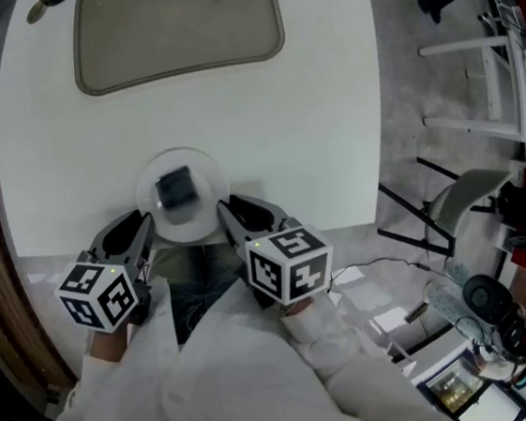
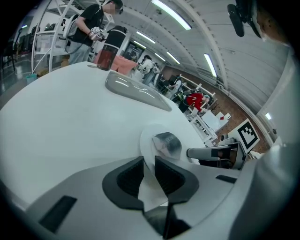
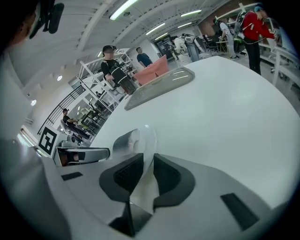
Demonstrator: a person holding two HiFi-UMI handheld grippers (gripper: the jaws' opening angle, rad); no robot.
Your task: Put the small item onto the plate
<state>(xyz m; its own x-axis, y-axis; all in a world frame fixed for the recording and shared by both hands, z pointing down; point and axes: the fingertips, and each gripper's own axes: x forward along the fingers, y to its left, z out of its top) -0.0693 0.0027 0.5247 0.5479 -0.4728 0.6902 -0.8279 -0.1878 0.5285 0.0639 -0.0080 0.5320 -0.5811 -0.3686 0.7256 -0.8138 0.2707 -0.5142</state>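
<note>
White table (image 1: 326, 103) is filling most of the head view, with a tan tray (image 1: 176, 26) lying at its far side, well ahead of both claws. Grey floor with chairs and cables is showing past the table's right edge, off to the right of the right claw.

At the near edge, a clear round plate (image 1: 190, 230) is sitting directly between the two claws. The left claw (image 1: 144, 223) is clamping the plate's left rim, and the right claw (image 1: 227, 209) is clamping its right rim, so each is facing the other across the plate. In the left gripper view, the plate (image 2: 149, 140) is running edge-on into the narrow gap of the left claw (image 2: 149, 171), with the dark pads pressing on either face. The right gripper view is showing the same for the right claw (image 3: 147, 171), which is pinching the plate's (image 3: 149, 140) thin rim.

The small item (image 1: 176, 188), a dark blocky piece, is resting on the plate's middle, just ahead of and between both sets of fingertips. It is lying just beyond the left claw's tips and slightly to their right (image 2: 166, 143), and just beyond the right claw's tips and to their left (image 3: 125, 140).

Marker cubes are riding behind each claw, nearer the person, whose white sleeves (image 1: 217, 389) are reaching in from below.
</note>
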